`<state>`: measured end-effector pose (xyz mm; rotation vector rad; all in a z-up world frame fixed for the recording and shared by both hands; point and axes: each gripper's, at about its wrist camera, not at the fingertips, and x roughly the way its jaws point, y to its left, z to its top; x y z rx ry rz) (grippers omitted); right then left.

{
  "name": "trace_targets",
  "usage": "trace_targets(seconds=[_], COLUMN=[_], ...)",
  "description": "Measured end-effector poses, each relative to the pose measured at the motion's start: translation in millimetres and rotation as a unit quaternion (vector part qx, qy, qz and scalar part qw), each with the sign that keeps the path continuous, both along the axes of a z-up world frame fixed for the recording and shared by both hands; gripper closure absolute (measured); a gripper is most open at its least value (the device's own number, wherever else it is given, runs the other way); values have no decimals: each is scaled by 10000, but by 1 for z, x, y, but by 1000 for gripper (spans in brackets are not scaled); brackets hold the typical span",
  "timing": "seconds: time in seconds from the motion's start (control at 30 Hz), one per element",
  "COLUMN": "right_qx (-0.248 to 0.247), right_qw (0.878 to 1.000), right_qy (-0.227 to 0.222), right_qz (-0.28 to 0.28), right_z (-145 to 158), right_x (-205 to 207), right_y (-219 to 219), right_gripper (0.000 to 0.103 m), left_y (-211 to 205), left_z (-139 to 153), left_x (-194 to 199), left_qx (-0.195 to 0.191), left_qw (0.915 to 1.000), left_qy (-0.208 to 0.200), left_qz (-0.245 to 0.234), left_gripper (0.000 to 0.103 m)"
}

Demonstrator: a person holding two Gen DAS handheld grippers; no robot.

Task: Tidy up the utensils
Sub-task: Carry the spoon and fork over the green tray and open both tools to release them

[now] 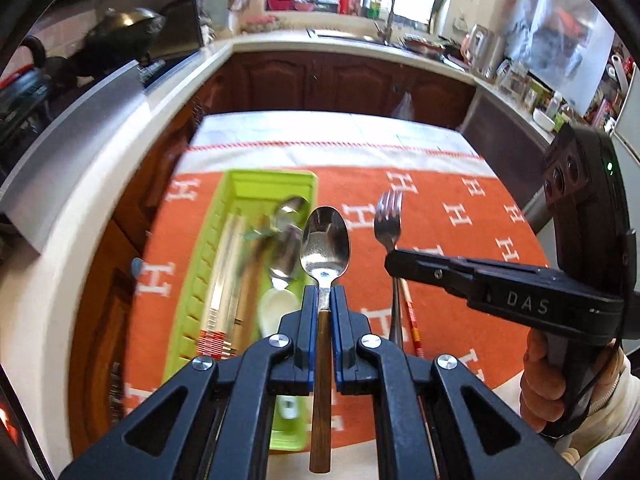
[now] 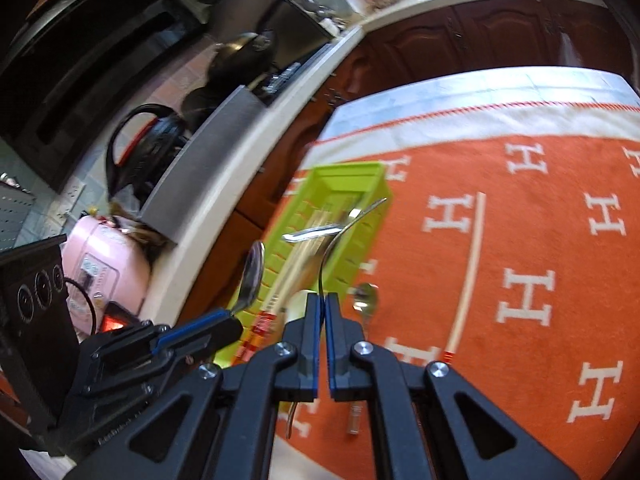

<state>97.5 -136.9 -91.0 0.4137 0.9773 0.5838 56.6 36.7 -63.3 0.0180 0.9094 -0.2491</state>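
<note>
My left gripper (image 1: 325, 294) is shut on a wooden-handled spoon (image 1: 325, 242), bowl pointing away, held above the right edge of the green utensil tray (image 1: 240, 184). The tray holds several spoons, chopsticks and a white ceramic spoon (image 1: 278, 306). My right gripper (image 2: 322, 300) is shut on a steel fork (image 2: 340, 224), seen edge-on, above the tray (image 2: 348, 172). In the left wrist view the right gripper (image 1: 394, 264) holds the fork (image 1: 388, 216) upright, right of the spoon. The left gripper (image 2: 230, 318) with its spoon (image 2: 253, 272) shows at left. A small spoon (image 2: 366, 300) and a chopstick (image 2: 470, 268) lie on the cloth.
An orange cloth with white H letters (image 1: 460, 216) covers the table. Kitchen counters (image 1: 348, 46) with a sink, wok and jars run behind and left. A pink appliance (image 2: 104, 260) and a black pot (image 2: 152, 148) stand on the left counter. A chopstick (image 1: 412, 320) lies under the right gripper.
</note>
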Motion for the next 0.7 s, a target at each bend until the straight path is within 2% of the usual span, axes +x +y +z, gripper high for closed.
trace_targets(seconds=[0.13,0.27,0.57,0.7], right_qx=[21,-6,-381,-500], right_qw=[9998,9994,9981,9968], right_qy=[-13,-59,234,400], right_qz=[186,348,416,477], right_z=[6,6,-20,-31], right_x=[5,11,25,27], right_y=[26,52,85,93], right_gripper=[101,101,100,100], left_y=[28,50,69,65], left_z=[13,8,-47,-61], left_x=[0,10,38,43], left_qx=[73,61,-23,76], left_qw=[9996,9989,9960,9953], left_qy=[-156,-56,539,610], left_qz=[238,471,713,754], left_gripper=[99,99,99,99])
